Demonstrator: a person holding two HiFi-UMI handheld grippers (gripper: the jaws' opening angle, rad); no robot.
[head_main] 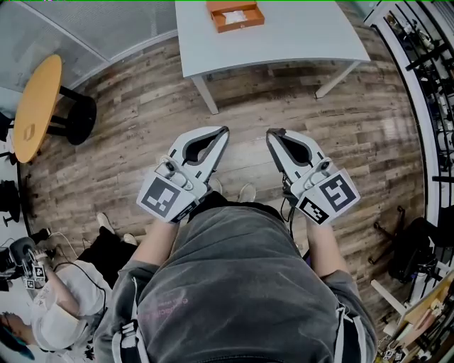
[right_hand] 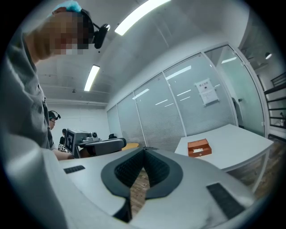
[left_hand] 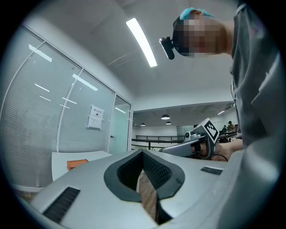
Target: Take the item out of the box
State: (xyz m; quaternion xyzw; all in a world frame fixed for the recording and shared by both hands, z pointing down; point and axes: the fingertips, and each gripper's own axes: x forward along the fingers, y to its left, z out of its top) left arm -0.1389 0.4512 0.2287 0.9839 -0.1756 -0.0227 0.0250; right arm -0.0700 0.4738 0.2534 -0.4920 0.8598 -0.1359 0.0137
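Note:
An open orange box (head_main: 235,15) lies on the white table (head_main: 298,35) at the far side of the room, with a white item (head_main: 236,15) inside it. The box also shows small in the right gripper view (right_hand: 199,148) and at the left of the left gripper view (left_hand: 77,163). I hold both grippers low over the wooden floor, well short of the table. My left gripper (head_main: 225,130) is shut, tips meeting, with nothing in it. My right gripper (head_main: 270,132) is also shut and empty. Each gripper shows in the other's view.
A round yellow table (head_main: 35,106) on a black base stands at the left. A person in white (head_main: 60,312) crouches at the lower left. Black shelving (head_main: 429,64) lines the right wall. A glass partition runs behind the white table.

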